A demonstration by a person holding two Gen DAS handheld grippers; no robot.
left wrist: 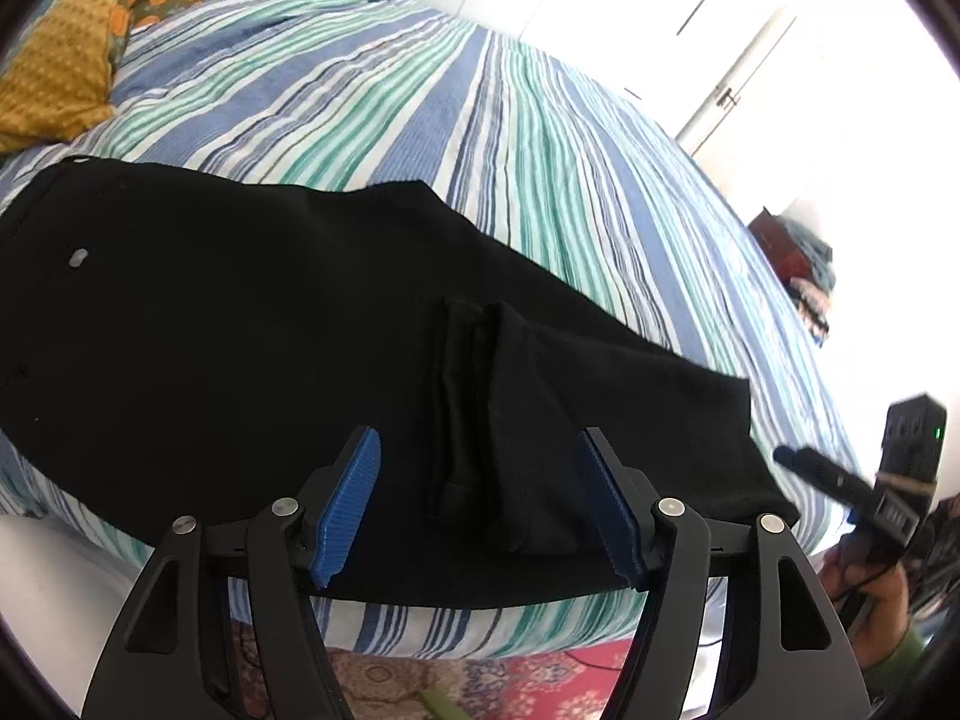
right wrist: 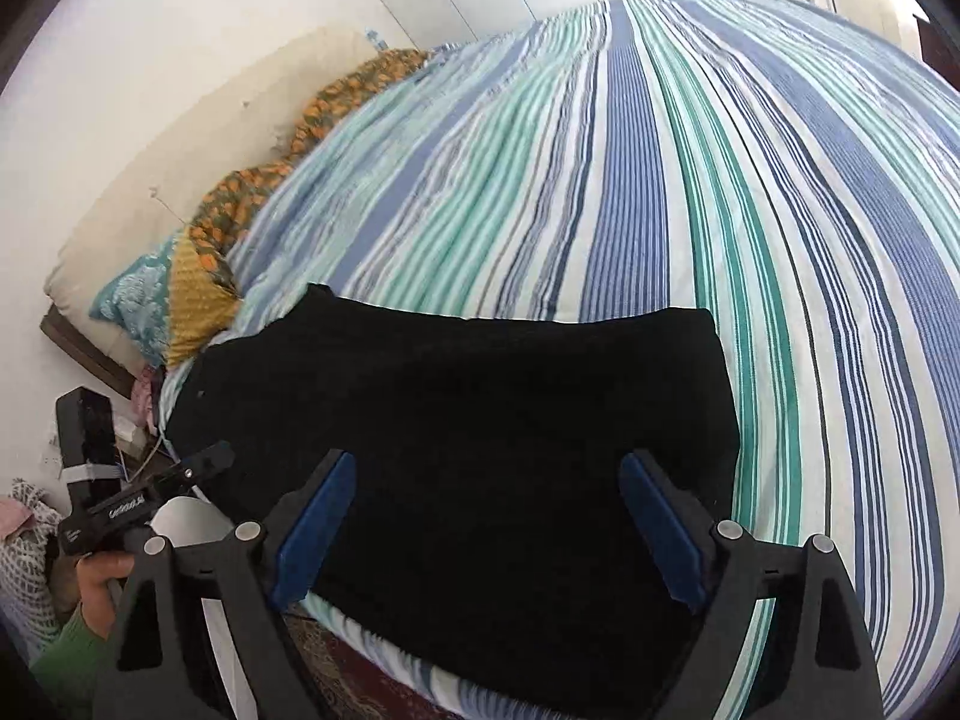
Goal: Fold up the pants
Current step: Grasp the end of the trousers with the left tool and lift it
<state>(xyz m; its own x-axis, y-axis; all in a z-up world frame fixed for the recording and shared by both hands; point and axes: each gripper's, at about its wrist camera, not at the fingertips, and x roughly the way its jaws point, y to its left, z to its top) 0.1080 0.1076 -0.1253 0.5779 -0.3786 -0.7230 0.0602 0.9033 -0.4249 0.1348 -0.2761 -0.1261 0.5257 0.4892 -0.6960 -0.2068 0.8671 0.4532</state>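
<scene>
Black pants (left wrist: 240,324) lie on the striped bed near its front edge, with a small raised fold of cloth (left wrist: 474,396) in the left wrist view. My left gripper (left wrist: 480,450) is open, its blue pads either side of that fold, just above the cloth. In the right wrist view the pants (right wrist: 480,408) look like a flat dark rectangle. My right gripper (right wrist: 486,468) is open and empty above their near edge. Each gripper shows in the other's view: the right one (left wrist: 840,480), the left one (right wrist: 180,474).
The blue, green and white striped bedspread (right wrist: 660,150) covers the bed. Yellow and orange patterned pillows (left wrist: 66,60) lie at its head, beside a cream headboard (right wrist: 180,168). A patterned red rug (left wrist: 510,684) lies below the bed edge. White wardrobe doors (left wrist: 690,12) stand behind.
</scene>
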